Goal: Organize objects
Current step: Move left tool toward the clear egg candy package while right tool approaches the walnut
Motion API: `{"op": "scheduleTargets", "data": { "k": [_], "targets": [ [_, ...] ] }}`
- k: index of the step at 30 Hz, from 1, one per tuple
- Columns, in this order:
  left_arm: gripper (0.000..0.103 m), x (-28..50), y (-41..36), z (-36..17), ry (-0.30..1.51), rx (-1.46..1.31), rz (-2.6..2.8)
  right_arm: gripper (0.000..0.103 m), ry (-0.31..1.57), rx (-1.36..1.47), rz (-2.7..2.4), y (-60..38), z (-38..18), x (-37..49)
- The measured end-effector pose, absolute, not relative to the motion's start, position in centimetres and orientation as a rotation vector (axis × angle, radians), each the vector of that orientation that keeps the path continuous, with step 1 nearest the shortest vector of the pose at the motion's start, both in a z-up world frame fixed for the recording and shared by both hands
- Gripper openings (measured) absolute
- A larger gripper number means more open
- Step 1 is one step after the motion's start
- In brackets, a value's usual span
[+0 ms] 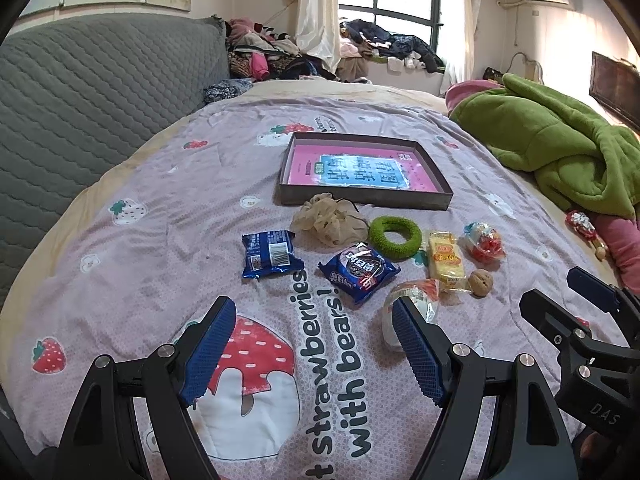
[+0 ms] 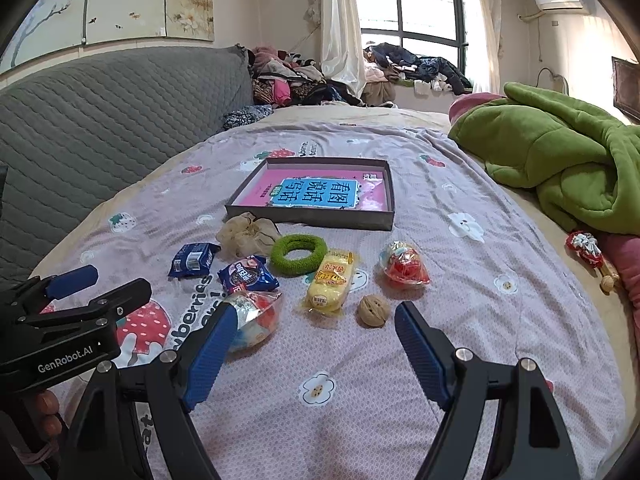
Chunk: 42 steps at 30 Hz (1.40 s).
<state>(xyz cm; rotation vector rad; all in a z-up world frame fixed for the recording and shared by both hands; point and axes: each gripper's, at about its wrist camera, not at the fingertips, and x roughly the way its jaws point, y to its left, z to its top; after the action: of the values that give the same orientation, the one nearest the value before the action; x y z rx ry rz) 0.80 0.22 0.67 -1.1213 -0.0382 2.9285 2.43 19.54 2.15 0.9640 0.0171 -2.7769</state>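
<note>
1. We hold both claws over a bed spread with a lilac quilt printed with strawberries (image 1: 160, 240), the left claw (image 1: 312, 344) and the right claw (image 2: 312, 344) each spread wide and gripping nothing.

2. The task's things lie in a loose cluster mid-quilt, all outside the shallow dark cardboard box tray (image 2: 312, 220) that sits just beyond them. We judge the tray to be the collecting place, since it faces the cluster with its low front wall nearest.

3. Inside the tray lies a pink and blue book with Chinese lettering (image 2: 316, 192), flat on the bottom, which leaves room on top for light items.

4. Just in front of the tray's wall: a crumpled beige mesh cloth (image 2: 248, 234) and a fuzzy green ring (image 2: 298, 254), side by side.

5. Nearer us: two blue foil biscuit packets (image 1: 270, 254) (image 1: 358, 272), a yellow wrapped cake (image 2: 330, 280), a clear bag of red sweets (image 2: 404, 268), a brown walnut (image 2: 374, 310) and a clear wrapped snack with red print (image 2: 252, 316).

6. The right claw's opening frames the bare quilt near the walnut; the wrapped snack sits by its left finger. Either looks within easy reach, though nothing is yet gripped.

7. A rumpled green fleece blanket (image 1: 560, 152) lies at the bed's right edge, apart from the cluster.
</note>
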Motion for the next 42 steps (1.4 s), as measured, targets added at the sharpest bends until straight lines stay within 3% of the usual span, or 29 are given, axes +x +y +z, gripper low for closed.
{"op": "scheduleTargets", "data": {
  "k": [26,42],
  "targets": [
    [0.081,0.3,0.6,2.0,-0.07,-1.093,2.908,0.08,0.022,0.928,-2.787,20.6,3.2,2.4],
    [0.081,-3.1,3.0,5.3,0.019,-1.025,2.922,0.08,0.069,0.89,-2.798,21.9,5.5,-0.6]
  ]
}}
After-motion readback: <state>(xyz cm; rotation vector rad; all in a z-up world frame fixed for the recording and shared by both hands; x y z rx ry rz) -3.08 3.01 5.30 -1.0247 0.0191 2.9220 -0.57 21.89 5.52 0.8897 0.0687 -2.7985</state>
